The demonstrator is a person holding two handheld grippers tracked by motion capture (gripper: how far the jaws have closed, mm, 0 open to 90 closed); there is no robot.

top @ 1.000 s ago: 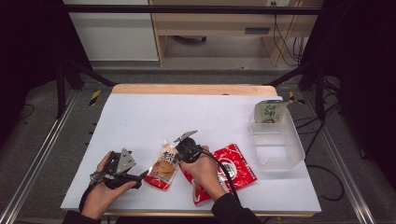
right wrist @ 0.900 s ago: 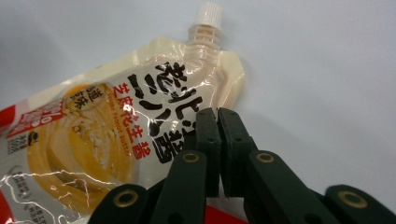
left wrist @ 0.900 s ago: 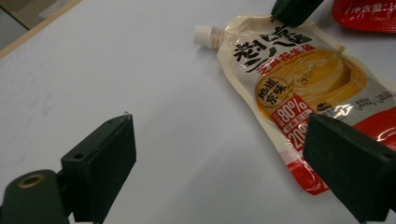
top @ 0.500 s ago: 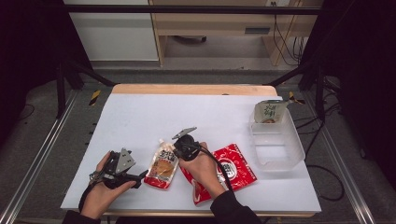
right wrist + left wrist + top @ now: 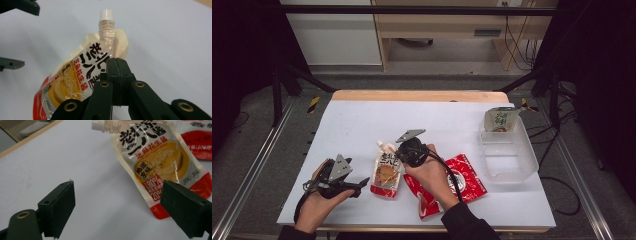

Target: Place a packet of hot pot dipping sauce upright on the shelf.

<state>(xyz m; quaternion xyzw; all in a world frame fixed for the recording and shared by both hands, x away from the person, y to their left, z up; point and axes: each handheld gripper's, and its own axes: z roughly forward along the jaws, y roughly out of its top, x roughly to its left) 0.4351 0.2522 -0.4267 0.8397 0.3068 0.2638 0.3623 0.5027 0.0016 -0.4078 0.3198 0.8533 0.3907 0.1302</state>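
Observation:
A spouted sauce pouch (image 5: 387, 175) with a white cap and a red bottom lies near the table's front edge. My right gripper (image 5: 398, 159) is shut on the pouch's upper edge just below the spout, and in the right gripper view its jaws (image 5: 116, 62) meet over the pouch (image 5: 75, 80), whose top end is lifted. To the left, my left gripper (image 5: 357, 186) stands open and low by the pouch's red bottom. In the left gripper view its jaws (image 5: 120, 205) are wide apart with the pouch (image 5: 155, 162) ahead of them and nothing between them.
A red flat packet (image 5: 467, 180) lies under the right forearm, beside the pouch. A clear plastic container (image 5: 507, 155) sits at the right with a green-and-white pack (image 5: 501, 120) upright at its far end. The white table top (image 5: 362, 125) stretches back to a wooden edge.
The right hand has risen a little with the pouch's spout end in its jaws. The left hand has stayed in place.

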